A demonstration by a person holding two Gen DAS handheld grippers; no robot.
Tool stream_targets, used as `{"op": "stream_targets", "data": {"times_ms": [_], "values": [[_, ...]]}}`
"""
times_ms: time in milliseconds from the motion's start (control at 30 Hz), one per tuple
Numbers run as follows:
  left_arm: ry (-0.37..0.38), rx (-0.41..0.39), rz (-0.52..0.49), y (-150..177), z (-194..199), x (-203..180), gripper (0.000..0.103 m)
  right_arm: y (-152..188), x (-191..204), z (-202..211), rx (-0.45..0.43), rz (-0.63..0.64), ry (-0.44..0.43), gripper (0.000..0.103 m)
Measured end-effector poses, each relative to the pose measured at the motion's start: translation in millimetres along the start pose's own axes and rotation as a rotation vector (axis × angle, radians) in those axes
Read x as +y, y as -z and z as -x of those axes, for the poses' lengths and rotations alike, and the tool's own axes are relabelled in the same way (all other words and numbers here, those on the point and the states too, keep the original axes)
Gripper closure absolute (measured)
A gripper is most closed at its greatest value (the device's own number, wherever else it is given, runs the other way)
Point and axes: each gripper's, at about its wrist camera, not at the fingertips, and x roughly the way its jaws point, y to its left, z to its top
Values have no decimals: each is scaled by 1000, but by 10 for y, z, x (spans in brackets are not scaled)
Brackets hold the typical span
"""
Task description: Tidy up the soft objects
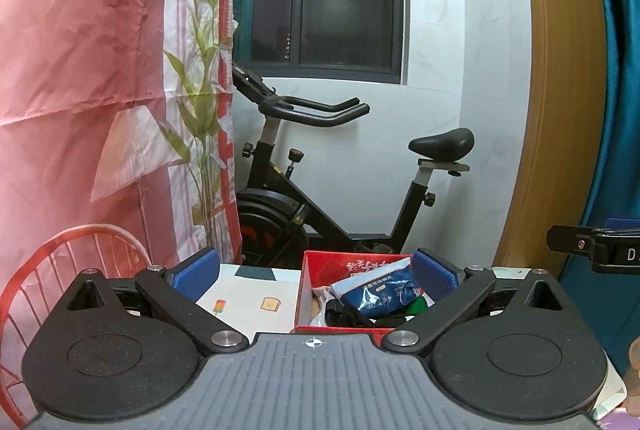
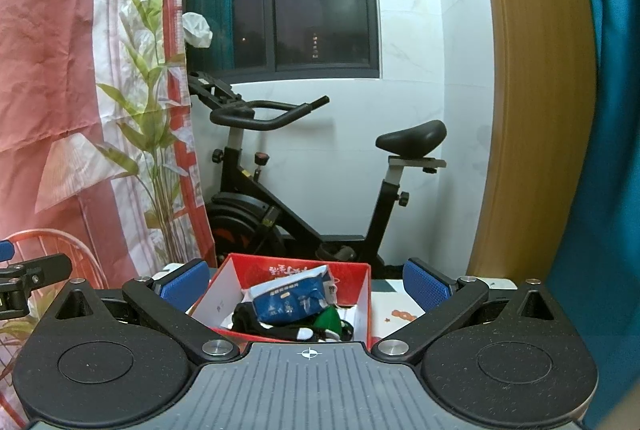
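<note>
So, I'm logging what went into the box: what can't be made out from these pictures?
- Red cardboard box floor, both views: hidden under the blue-and-white plastic packet and black fabric items.
- Green item: mostly buried, kind unclear.
- Packet's print: too small.
- Table front: hidden by the open left gripper and open right gripper.

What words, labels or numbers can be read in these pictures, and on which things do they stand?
"D": white letter on the right gripper body, cut off by the frame edge.
Red box: white Chinese brush characters on the inner wall, too blurred to read.
Blue packet: a line of small Chinese print, too small to read.
</note>
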Motion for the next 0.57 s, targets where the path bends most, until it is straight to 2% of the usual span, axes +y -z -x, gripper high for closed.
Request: {"op": "stream_targets", "data": {"times_ms": [567], "values": [[27,-4,10,28,-18,19,0,10,-12,3,3,-1,2,0]]}}
